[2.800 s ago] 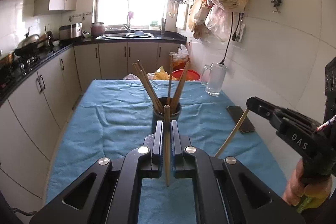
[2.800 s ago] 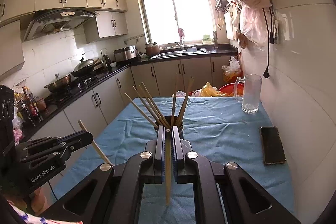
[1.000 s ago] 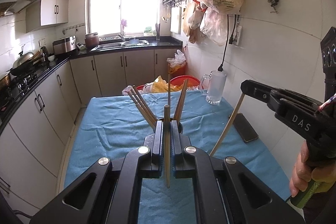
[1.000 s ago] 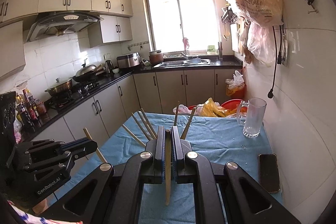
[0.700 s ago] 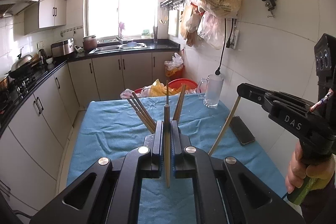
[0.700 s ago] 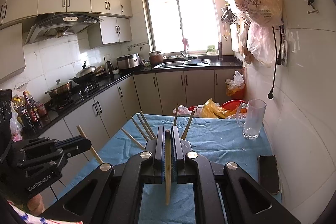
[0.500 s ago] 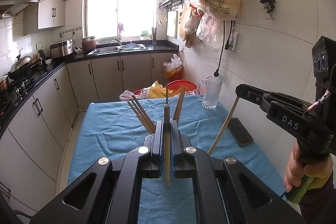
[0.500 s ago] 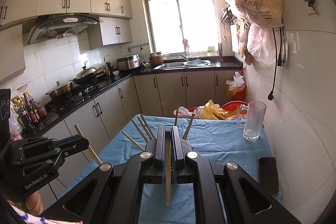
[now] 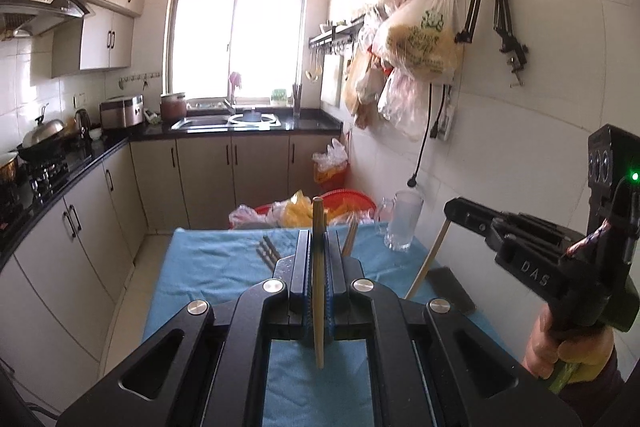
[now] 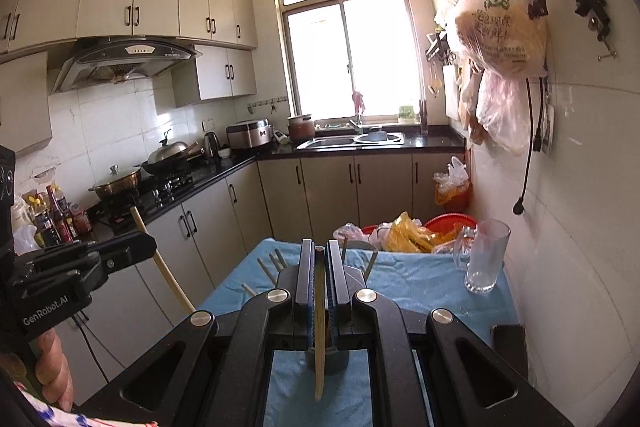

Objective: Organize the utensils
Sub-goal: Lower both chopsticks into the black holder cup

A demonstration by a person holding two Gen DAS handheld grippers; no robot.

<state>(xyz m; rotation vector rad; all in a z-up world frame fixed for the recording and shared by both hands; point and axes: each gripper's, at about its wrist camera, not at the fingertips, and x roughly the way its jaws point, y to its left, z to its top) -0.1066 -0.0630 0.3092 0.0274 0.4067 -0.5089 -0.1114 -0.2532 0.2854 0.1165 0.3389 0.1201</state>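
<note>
Tongs on both sides pinch one chopstick apiece. Left tongs (image 9: 319,259) are pressed onto a chopstick (image 9: 319,291) that stands nearly upright between the pads, above the blue-clothed surface (image 9: 208,267). Right tongs (image 10: 319,267) clamp another chopstick (image 10: 320,339) the same way. Beyond and below them, more chopsticks (image 10: 276,261) lean in a holder (image 10: 336,365) that the tongs mostly hide. A glass mug (image 10: 482,255) stands near the wall, with a phone (image 9: 450,289) nearer.
</note>
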